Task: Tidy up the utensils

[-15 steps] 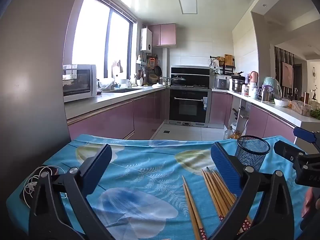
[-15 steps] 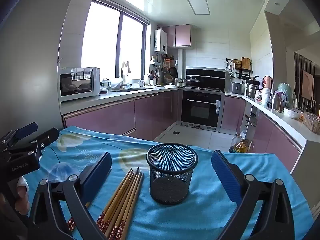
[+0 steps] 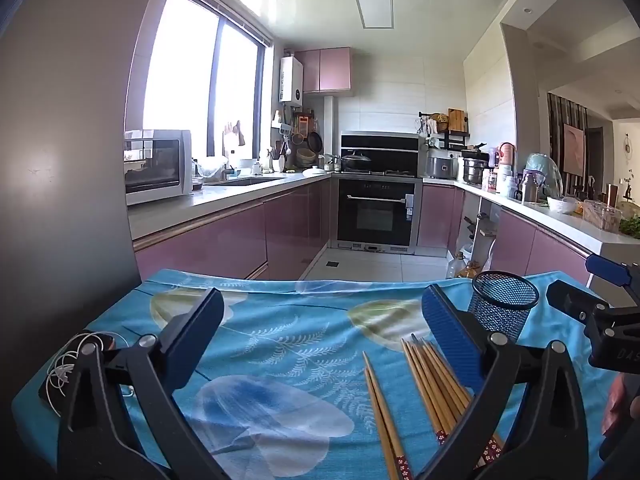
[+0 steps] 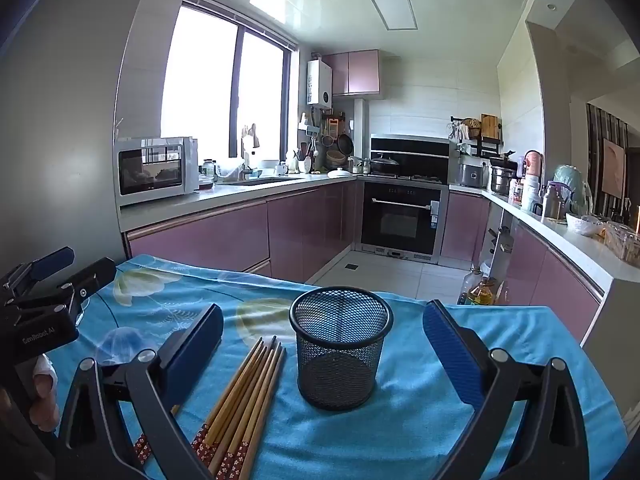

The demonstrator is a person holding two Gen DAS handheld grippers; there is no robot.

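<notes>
Evidently both the left gripper [image 3: 318,334] and right gripper [image 4: 322,346] hold their jaws wide apart and empty above the tabletop [image 4: 408,432], the bundled chopsticks [image 4: 244,396] lying just left of the upright mesh holder [image 4: 340,344].

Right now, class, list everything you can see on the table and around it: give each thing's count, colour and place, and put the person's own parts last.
Chopsticks: a bundle plus a pair lying apart, count unclear; wooden with red patterned ends; flat on the cloth, left of the cup.
Mesh cup: one, black, upright on the cloth, looks empty.
Tablecloth: one, blue with leaf print, covering the table.
White cord: one, coiled at the table's left edge.
Microwave: one, white, on the left counter.
Oven: one, black, built in at the far wall.
Left gripper: black with blue pads, open, holding nothing.
Right gripper: same colours, open, holding nothing.
</notes>
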